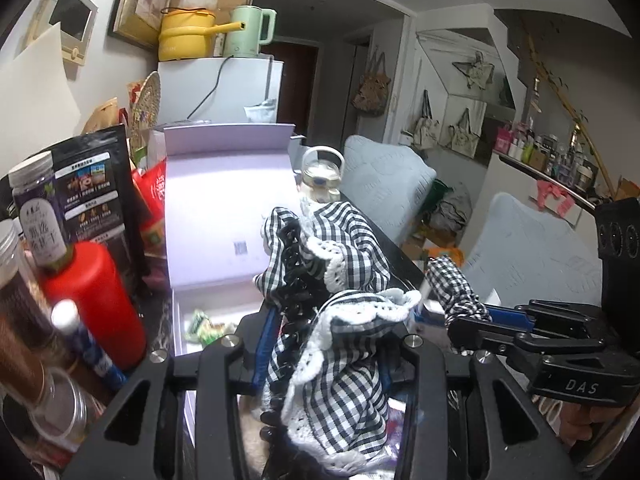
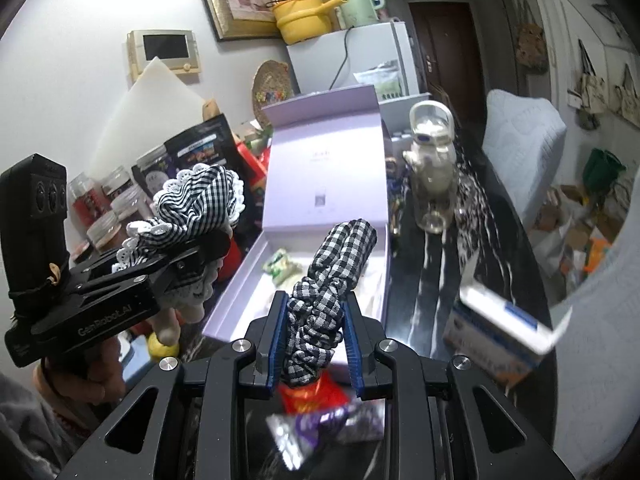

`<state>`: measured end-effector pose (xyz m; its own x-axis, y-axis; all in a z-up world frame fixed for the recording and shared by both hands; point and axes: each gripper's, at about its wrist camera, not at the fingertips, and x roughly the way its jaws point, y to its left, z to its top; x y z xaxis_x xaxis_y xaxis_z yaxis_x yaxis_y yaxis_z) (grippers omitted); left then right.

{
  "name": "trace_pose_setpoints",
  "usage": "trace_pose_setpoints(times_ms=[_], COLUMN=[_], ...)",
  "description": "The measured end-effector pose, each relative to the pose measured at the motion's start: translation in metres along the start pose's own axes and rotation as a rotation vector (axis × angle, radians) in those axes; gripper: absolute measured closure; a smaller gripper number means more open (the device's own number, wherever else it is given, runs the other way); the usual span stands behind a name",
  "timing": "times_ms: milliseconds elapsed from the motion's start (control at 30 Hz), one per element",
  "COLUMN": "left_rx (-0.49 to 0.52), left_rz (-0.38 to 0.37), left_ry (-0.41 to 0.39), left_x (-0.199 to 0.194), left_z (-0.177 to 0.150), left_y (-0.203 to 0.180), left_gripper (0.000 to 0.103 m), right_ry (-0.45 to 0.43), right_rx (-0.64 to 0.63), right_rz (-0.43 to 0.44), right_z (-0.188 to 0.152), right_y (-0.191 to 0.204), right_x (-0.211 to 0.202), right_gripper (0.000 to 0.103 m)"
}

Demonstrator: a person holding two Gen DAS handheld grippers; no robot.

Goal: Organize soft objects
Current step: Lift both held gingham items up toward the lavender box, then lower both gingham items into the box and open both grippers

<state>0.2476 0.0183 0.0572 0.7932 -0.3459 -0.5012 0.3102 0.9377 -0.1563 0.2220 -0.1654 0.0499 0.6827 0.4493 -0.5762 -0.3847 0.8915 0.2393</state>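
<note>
My left gripper point(image 1: 326, 336) is shut on a black-and-white checked hair bow with white lace trim point(image 1: 340, 292) and a black claw clip, held above the table; it also shows in the right wrist view point(image 2: 200, 204). My right gripper point(image 2: 314, 320) is shut on a checked scrunchie point(image 2: 332, 276), seen at the right of the left wrist view point(image 1: 456, 284). An open lilac box point(image 2: 320, 184) with its lid upright lies just ahead of both grippers. A small green-white packet point(image 2: 282, 268) lies inside it.
A red bottle point(image 1: 96, 300), jars and a black snack bag point(image 1: 96, 192) stand to the left. A glass teapot point(image 2: 434, 160) stands right of the box. A blue-white carton point(image 2: 504, 328) lies at right. Snack wrappers point(image 2: 320, 412) lie under my right gripper.
</note>
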Motion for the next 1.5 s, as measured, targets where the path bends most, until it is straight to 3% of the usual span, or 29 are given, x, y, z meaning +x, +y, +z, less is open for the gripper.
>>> trace_pose_setpoints(times_ms=[367, 533, 800, 1500], left_rx=[-0.018, -0.022, -0.023, -0.078], left_rz=[0.053, 0.115, 0.153, 0.169], left_ry=[-0.055, -0.047, 0.045, 0.333], left_x=[0.033, 0.055, 0.088, 0.168], left_z=[0.036, 0.04, 0.031, -0.008], left_y=[0.026, 0.039, 0.057, 0.075], left_gripper=[0.063, 0.063, 0.063, 0.063], right_ry=[-0.061, -0.055, 0.004, 0.204], right_rx=[-0.027, -0.023, -0.019, 0.023], right_rz=[0.05, 0.059, 0.053, 0.048], right_z=[0.046, 0.061, 0.07, 0.045], right_y=[-0.004, -0.008, -0.02, -0.032], right_x=[0.032, 0.056, 0.099, 0.173], right_gripper=[0.077, 0.077, 0.077, 0.077])
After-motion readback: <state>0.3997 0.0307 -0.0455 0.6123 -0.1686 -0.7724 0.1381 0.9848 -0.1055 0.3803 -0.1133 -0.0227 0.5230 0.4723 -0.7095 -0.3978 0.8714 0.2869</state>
